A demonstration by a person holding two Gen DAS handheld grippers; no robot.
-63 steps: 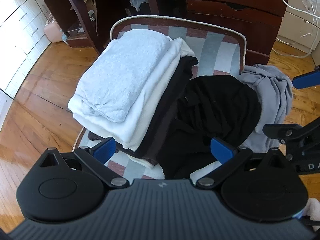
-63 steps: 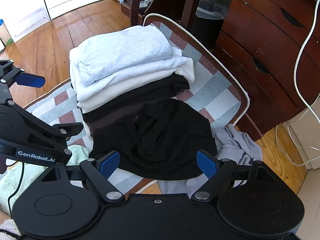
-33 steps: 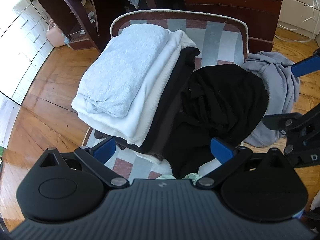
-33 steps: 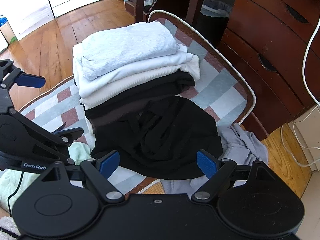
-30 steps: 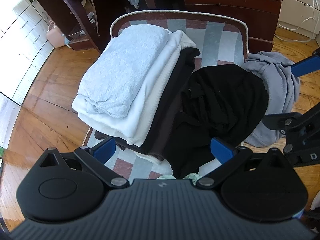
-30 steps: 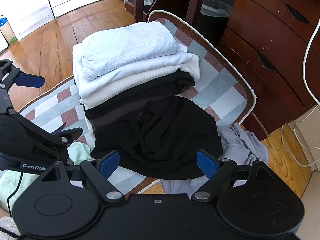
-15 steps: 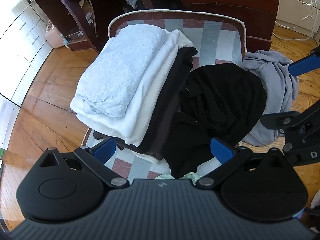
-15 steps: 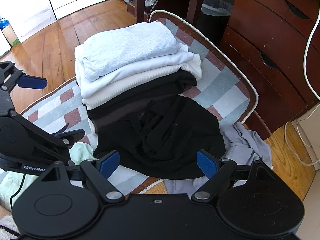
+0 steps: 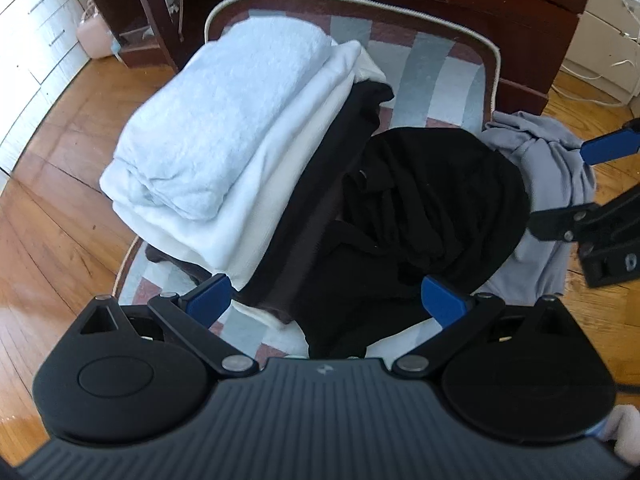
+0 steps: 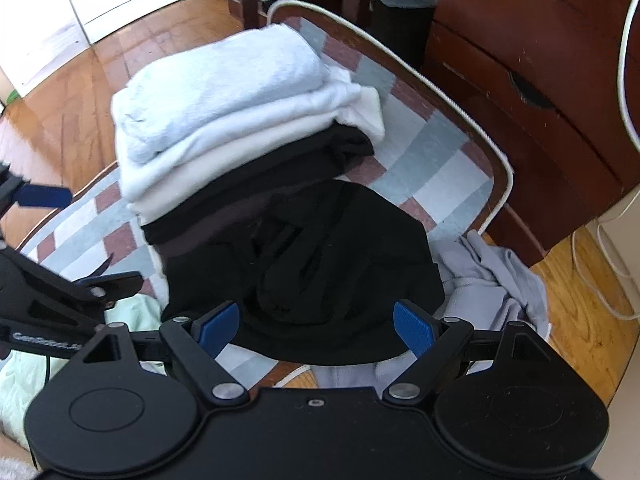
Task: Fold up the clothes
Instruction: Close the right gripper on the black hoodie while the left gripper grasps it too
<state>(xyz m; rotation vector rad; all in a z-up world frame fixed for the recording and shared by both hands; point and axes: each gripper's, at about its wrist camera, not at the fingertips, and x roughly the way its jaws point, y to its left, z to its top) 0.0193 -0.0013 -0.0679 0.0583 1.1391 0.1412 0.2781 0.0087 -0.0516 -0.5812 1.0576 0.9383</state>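
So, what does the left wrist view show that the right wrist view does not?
Only the left wrist view shows a pink container on the floor by the white drawers. Only the right wrist view shows a pale green cloth and a bin with a liner. Both show the folded stack, the crumpled black garment, the grey garment and the checked rug. Both tongs, left and right, are open.

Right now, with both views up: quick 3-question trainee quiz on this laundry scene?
1. True or false: the left gripper holds a garment.
2. Which lies on top of the folded stack? A) black piece B) pale blue-grey piece C) green piece
3. Fill in: the crumpled black garment lies on the ___ rug.

Key: 1 false, jaws open and empty. 2 B. 3 checked.
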